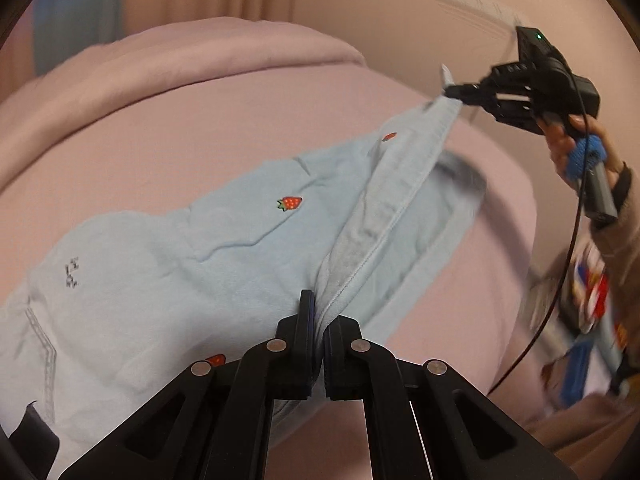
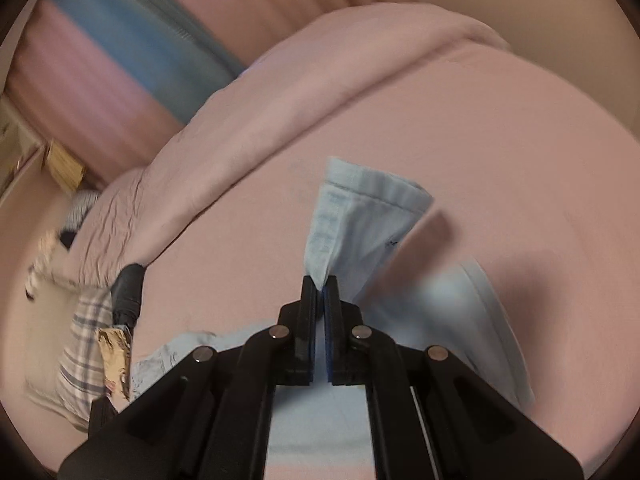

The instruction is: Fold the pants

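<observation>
On the pink bed (image 1: 224, 128) lie the light blue pants (image 1: 224, 248), dotted with small red strawberries (image 1: 289, 203) and spread mostly flat toward the left of the left wrist view. Their right part is lifted off the sheet into a taut ridge that runs between the two grippers. The left gripper (image 1: 319, 312) has its fingers (image 1: 306, 312) closed on the fabric at the near end of that ridge, along a stitched seam. The right gripper (image 2: 321, 286), seen from its own camera, has its fingers (image 2: 309, 292) pinched shut on a hemmed corner of the pants, which stands up above the tips. From the left wrist view this gripper hangs above the bed's far right side, held by a hand (image 1: 560, 140) in a beige sleeve (image 1: 624, 240). A folded pink blanket (image 1: 200, 52) lies across the far end of the bed. Blurred clutter sits beyond the bed's edges.
</observation>
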